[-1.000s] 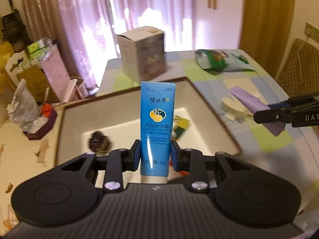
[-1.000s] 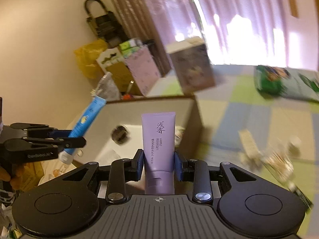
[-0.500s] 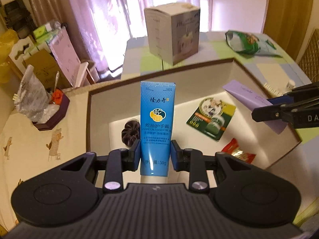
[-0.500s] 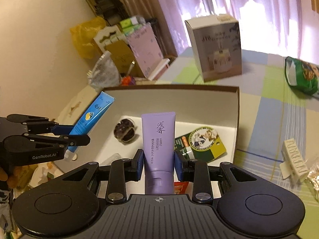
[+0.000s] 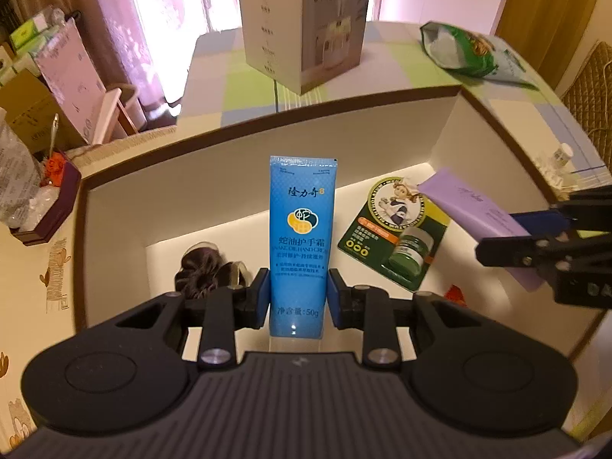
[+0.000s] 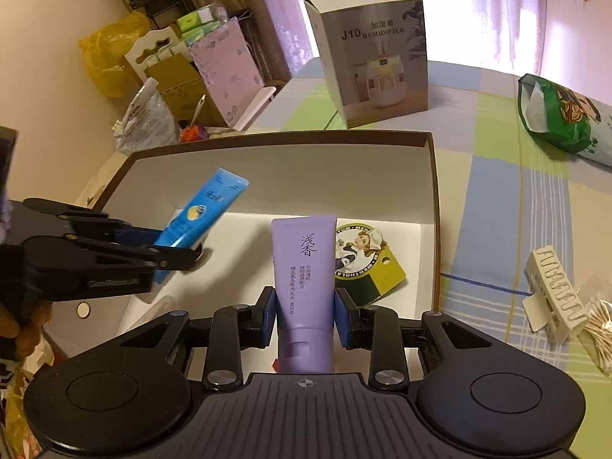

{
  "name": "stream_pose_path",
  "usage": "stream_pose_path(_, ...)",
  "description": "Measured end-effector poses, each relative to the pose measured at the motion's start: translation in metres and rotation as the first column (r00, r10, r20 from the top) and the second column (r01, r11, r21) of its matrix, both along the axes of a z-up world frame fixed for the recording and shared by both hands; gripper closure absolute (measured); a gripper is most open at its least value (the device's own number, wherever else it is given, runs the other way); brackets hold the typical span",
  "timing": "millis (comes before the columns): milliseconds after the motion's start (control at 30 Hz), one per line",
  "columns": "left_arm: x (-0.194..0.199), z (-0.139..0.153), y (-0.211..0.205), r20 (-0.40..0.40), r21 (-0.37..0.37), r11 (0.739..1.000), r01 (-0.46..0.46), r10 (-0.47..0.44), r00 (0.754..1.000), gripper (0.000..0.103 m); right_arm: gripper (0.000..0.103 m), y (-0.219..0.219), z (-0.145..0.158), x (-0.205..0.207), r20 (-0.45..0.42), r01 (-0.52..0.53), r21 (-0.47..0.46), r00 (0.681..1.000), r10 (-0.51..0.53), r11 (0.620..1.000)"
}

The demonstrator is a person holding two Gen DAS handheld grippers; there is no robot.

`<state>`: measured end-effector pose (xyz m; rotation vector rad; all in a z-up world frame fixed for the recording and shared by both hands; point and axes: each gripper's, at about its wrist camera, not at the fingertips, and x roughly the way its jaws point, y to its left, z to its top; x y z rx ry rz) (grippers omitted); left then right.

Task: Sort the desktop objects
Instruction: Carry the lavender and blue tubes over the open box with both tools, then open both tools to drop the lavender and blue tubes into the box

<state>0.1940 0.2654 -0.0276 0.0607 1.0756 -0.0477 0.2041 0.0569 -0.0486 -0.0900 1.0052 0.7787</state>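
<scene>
Left gripper (image 5: 299,298): jaws pinching the blue tube (image 5: 301,237) low on its body, at bottom centre of the left view; the tube's long axis runs straight ahead from the jaws, its crimped end farthest from them.
Right gripper (image 6: 305,315): jaws pinching the purple tube (image 6: 304,275) just above its cap, at bottom centre of the right view; long axis likewise straight ahead.
Key relation: both tubes hang over the open box (image 5: 114,206), neither touching its floor; each gripper is about equally near, the left over the box's left half, the right over its right half. Setting them down looks like the coming move, and bare floor lies directly ahead of each tube.
Box contents: a dark hair tie (image 5: 202,273) just left of the blue tube; a green carded jar (image 5: 397,237) right of centre; a red scrap (image 5: 455,291) at lower right, too hidden to name.
Table (image 6: 497,176): checked cloth; a white hair clip (image 6: 550,294) and cotton swabs (image 6: 598,321) at the right edge, outside the box.
Far: a humidifier carton (image 6: 373,53) at top centre, a green bag (image 6: 562,122) at upper right, curtains (image 6: 478,4) behind.
</scene>
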Motion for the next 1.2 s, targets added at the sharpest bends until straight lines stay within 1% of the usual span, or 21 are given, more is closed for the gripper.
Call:
stream_pose_path(100, 0.012, -0.014, 0.002, -0.047, 0.013, 1.000, 0.012, -0.011, 0.999, 0.076, 0.069, 0.003, -0.002, 0.004, -0.006, 0.007, -0.007, 1.000, -0.007, 1.000)
stream_pose_path(233, 0.018, -0.030, 0.008, -0.097, 0.035, 0.999, 0.007, -0.004, 0.995, 0.075, 0.069, 0.010, -0.003, 0.008, -0.017, 0.010, -0.015, 1.000, -0.011, 1.000)
stream_pose_path(267, 0.017, -0.031, 0.009, -0.095, 0.037, 0.999, 0.006, -0.002, 0.996, 0.073, 0.069, 0.012, -0.004, 0.009, -0.021, 0.010, -0.018, 1.000, -0.010, 1.000)
stream_pose_path(300, 0.017, -0.030, 0.011, -0.093, 0.038, 0.999, 0.005, -0.001, 0.996, 0.067, 0.069, 0.014, -0.004, 0.009, -0.024, 0.009, -0.020, 1.000, -0.009, 1.000)
stream_pose_path(333, 0.017, -0.029, 0.013, -0.089, 0.039, 0.999, 0.003, 0.001, 0.996, 0.065, 0.069, 0.016, -0.005, 0.009, -0.028, 0.006, -0.023, 1.000, -0.007, 1.000)
stream_pose_path(567, 0.015, -0.019, 0.028, -0.066, 0.031, 0.999, -0.009, 0.011, 0.998, 0.064, 0.069, 0.041, -0.010, 0.008, -0.050, -0.035, -0.045, 0.998, 0.033, 0.998)
stream_pose_path(833, 0.010, -0.008, 0.036, -0.054, 0.025, 0.999, -0.023, 0.024, 0.998, 0.064, 0.069, 0.066, -0.025, 0.003, -0.104, -0.095, -0.099, 0.991, 0.085, 0.991)
stream_pose_path(933, 0.008, -0.005, 0.036, -0.050, 0.024, 0.999, -0.025, 0.026, 0.998, 0.061, 0.068, 0.073, -0.030, 0.001, -0.114, -0.130, -0.118, 0.987, 0.117, 0.984)
stream_pose_path(1000, 0.007, -0.004, 0.036, -0.047, 0.023, 0.999, -0.030, 0.031, 0.998, 0.056, 0.068, 0.077, -0.033, -0.002, -0.112, -0.155, -0.124, 0.984, 0.142, 0.980)
stream_pose_path(1033, 0.006, -0.003, 0.036, -0.045, 0.024, 0.999, -0.031, 0.032, 0.998, 0.056, 0.066, 0.077, -0.034, -0.003, -0.107, -0.163, -0.128, 0.983, 0.150, 0.978)
stream_pose_path(1067, 0.005, -0.002, 0.036, -0.044, 0.023, 0.999, -0.033, 0.034, 0.998, 0.056, 0.057, 0.078, -0.035, -0.005, -0.102, -0.172, -0.132, 0.982, 0.159, 0.976)
stream_pose_path(1100, 0.003, -0.001, 0.035, -0.042, 0.022, 0.999, -0.034, 0.035, 0.999, 0.055, 0.036, 0.077, -0.035, -0.006, -0.102, -0.179, -0.126, 0.981, 0.167, 0.976)
stream_pose_path(1133, 0.002, 0.000, 0.035, -0.040, 0.021, 0.999, -0.034, 0.035, 0.999, 0.055, 0.028, 0.076, -0.034, -0.008, -0.091, -0.191, -0.118, 0.979, 0.181, 0.974)
stream_pose_path(1200, -0.001, 0.002, 0.034, -0.038, 0.020, 0.999, -0.035, 0.036, 0.999, 0.053, 0.027, 0.074, -0.031, -0.012, -0.083, -0.206, -0.116, 0.977, 0.197, 0.972)
